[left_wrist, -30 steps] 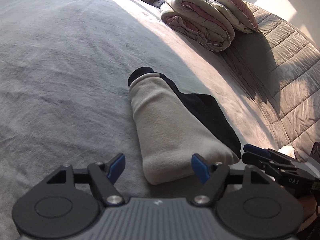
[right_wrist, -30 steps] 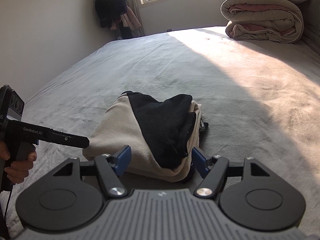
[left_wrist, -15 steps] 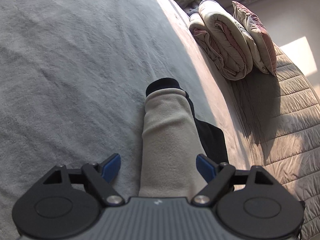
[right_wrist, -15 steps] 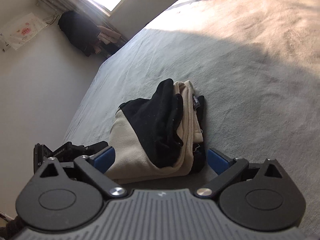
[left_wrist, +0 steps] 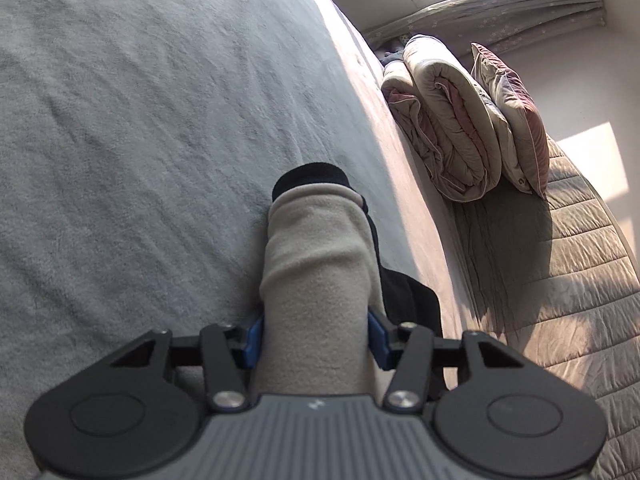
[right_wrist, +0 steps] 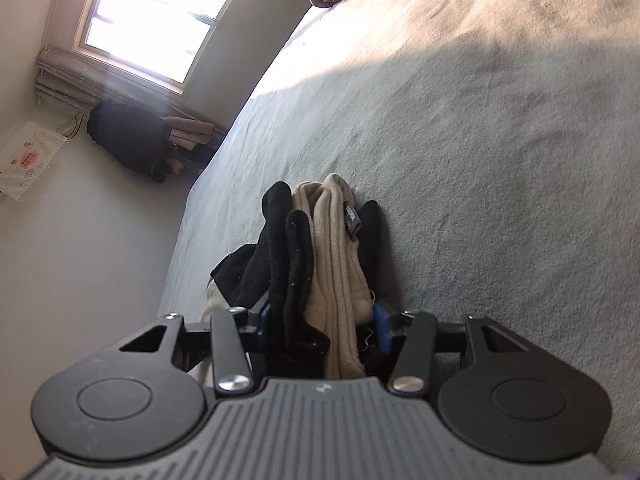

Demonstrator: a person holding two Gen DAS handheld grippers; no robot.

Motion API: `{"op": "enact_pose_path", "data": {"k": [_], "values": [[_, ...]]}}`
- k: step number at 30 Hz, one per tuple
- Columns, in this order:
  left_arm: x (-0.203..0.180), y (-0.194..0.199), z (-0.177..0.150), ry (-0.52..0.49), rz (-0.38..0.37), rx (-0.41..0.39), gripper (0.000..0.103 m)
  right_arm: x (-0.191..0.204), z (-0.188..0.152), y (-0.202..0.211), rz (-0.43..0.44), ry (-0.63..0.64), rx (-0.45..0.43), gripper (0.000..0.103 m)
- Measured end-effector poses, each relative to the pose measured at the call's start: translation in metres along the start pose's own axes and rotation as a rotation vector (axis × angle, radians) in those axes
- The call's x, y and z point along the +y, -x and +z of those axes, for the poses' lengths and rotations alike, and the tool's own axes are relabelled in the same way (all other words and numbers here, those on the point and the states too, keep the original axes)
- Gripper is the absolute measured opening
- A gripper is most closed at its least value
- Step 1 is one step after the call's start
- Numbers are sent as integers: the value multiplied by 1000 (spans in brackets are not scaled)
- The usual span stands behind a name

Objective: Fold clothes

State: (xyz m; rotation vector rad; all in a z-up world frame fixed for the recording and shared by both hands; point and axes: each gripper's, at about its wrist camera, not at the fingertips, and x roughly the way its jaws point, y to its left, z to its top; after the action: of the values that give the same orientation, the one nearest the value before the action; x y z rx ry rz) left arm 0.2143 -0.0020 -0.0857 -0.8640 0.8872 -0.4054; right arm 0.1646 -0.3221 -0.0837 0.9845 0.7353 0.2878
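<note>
Grey fleece covers the bed (left_wrist: 140, 128), the landmark for everything else: its wide surface fills both wrist views, sunlit toward the window end. At that sunny end of the bed sits a rolled quilt (left_wrist: 444, 128) with a pillow (left_wrist: 516, 116) leaning on it. Near the middle of the bed lies the folded garment (left_wrist: 316, 264), a beige and black bundle already doubled into a thick, narrow stack, so the folding itself looks largely done. From the right wrist view its layered edges show: black folds beside beige ones, with a small label (right_wrist: 352, 220) among them. The left gripper (left_wrist: 314, 338) has just been closing its jaws, and their blue pads now press both sides of the beige end of the bundle. The right gripper (right_wrist: 322, 326) has likewise been closing, and its jaws clamp the layered end. What seems left is a last fold, or carrying the bundle to its place.
</note>
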Motion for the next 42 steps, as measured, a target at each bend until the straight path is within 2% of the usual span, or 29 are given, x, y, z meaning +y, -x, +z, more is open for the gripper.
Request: {"op": "enact_pose_path", "data": {"k": [5, 12, 21, 27, 30, 33, 35, 37, 40, 42], "values": [[-21, -2, -2, -20, -40, -41, 39, -1, 17, 15, 66, -22, -19, 44], [-87, -52, -6, -71, -109, -54, 39, 0, 72, 63, 88, 34, -119, 44], [-169, -154, -42, -134, -198, 1, 39, -43, 148, 132, 21, 104, -277, 44], [-202, -208, -63, -176, -233, 52, 39, -74, 186, 162, -46, 124, -359, 44], [-208, -229, -74, -201, -229, 79, 39, -87, 191, 172, -79, 133, -386, 44], [-207, -245, -85, -232, -191, 104, 40, -104, 189, 174, -124, 128, -393, 44], [-206, -252, -91, -258, -153, 115, 44, -119, 186, 174, -168, 110, -382, 44], [-205, -249, -93, -280, -147, 106, 48, -129, 182, 173, -205, 109, -370, 46], [-215, -233, -90, -341, -117, 44, 53, -123, 177, 179, -214, 138, -394, 53], [-226, -223, -87, -419, -96, -30, 53, -110, 176, 186, -249, 200, -424, 55]]}}
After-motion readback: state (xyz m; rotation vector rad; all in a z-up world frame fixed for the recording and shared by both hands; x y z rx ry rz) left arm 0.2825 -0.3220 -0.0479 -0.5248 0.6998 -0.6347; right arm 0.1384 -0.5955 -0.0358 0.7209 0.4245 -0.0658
